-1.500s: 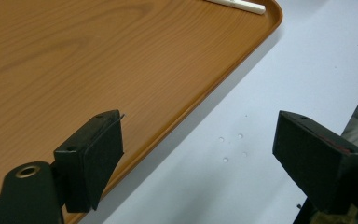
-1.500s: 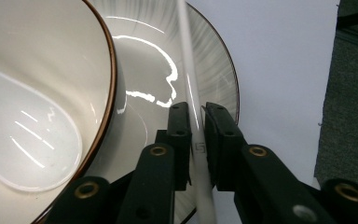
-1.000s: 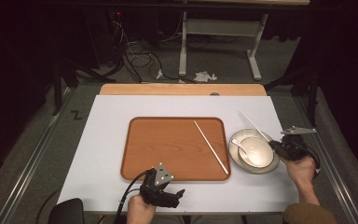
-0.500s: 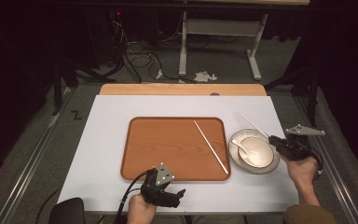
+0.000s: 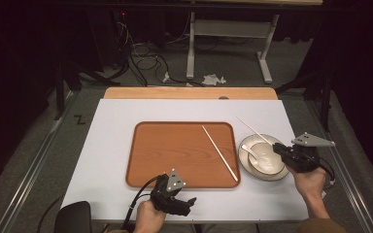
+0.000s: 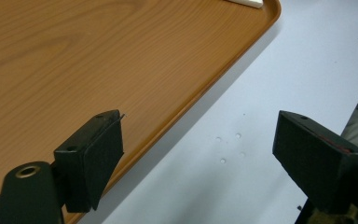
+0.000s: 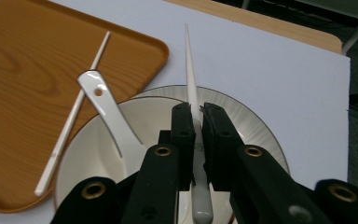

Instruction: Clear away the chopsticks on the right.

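A: Why is the left gripper (image 5: 190,200) idle at the bottom edge?
B: Its jaws gape wide over the tray (image 6: 121,60) rim, holding nothing.
A: And the right gripper (image 7: 196,122)?
B: Clamped on 1 chopstick (image 7: 189,79) at centre frame, presumably to join the other chopstick (image 5: 219,152) in the tray. The bowl (image 7: 256,135) beneath holds 1 spoon (image 7: 109,114).

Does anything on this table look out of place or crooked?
The two chopsticks are split up: one lies slanted across the wooden tray, the other is pinched in the right gripper above the bowl. Nothing looks spilled or broken.
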A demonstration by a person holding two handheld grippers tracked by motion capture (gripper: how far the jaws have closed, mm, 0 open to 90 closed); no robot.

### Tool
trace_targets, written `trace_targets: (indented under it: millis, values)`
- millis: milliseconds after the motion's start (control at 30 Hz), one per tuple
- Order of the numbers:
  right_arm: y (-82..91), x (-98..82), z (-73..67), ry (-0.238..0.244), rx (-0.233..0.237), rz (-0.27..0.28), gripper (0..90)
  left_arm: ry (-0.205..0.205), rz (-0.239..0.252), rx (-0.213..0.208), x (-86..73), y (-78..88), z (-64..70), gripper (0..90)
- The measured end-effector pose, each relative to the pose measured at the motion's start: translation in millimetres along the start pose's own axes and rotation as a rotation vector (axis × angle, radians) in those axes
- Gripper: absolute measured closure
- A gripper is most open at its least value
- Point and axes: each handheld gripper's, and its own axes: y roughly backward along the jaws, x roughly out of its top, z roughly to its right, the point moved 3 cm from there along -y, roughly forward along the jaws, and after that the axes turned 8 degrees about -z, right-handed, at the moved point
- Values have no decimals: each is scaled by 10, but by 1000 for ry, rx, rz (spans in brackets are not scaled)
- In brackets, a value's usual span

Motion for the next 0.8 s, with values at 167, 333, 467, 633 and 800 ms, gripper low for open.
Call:
trace_targets:
  millis: [167, 333, 467, 633, 800]
  values:
    - [81, -2, -142, 26, 19, 11, 843, -6, 5, -14, 38, -16, -9, 164]
    - [142, -23, -259, 40, 26, 11, 843, -5, 15, -10, 73, -33, -14, 164]
    - [178, -46, -349, 55, 38, 11, 842, -5, 25, -10, 103, -45, -20, 164]
    - [233, -56, -472, 72, 55, 16, 842, -19, 31, -9, 131, -56, -12, 164]
    - [257, -63, -581, 95, 53, 10, 842, -21, 32, -15, 150, -65, -14, 164]
